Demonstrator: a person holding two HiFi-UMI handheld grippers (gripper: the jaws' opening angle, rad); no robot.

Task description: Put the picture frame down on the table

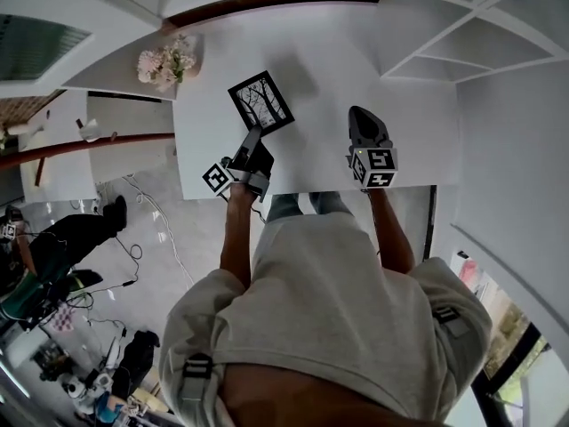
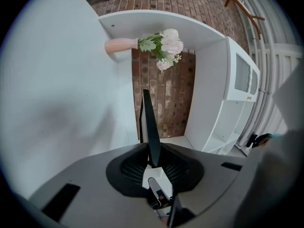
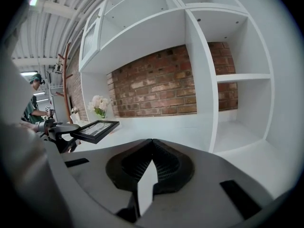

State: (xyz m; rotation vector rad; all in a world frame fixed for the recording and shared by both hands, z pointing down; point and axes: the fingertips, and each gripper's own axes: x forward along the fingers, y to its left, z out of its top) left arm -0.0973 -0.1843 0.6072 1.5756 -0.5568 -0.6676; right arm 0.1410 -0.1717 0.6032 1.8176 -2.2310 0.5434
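Head view: one white table (image 1: 356,60) with two grippers over its near edge. The left gripper (image 1: 253,136) is clamped on the near corner of the single black frame (image 1: 260,101), which shows a picture of bare trees and sits over the table's left half. The right gripper (image 1: 358,114) is well apart to the right and carries nothing. One bunch of pale flowers (image 1: 166,62) stands at the table's far left corner. White shelves (image 1: 462,43) stand to the far right. One person (image 1: 62,238) is on the floor off to the left.

Left gripper view: this view is rolled, so the table (image 2: 57,89) fills its left side. The left gripper (image 2: 153,156) has its jaws pressed on the frame (image 2: 151,122), seen edge-on as a thin dark blade. Beyond it is one pink vase (image 2: 118,45) of flowers (image 2: 164,44), in front of a brick wall (image 2: 166,94).

Right gripper view: the right gripper (image 3: 152,144) has its jaws closed together with nothing in them. To the left, the frame (image 3: 95,128) is held about level in the left gripper (image 3: 54,127), apparently just above the table (image 3: 166,125). Behind are the flowers (image 3: 99,106), the brick wall (image 3: 156,89), the shelves (image 3: 199,70) and one person (image 3: 32,103) at far left.
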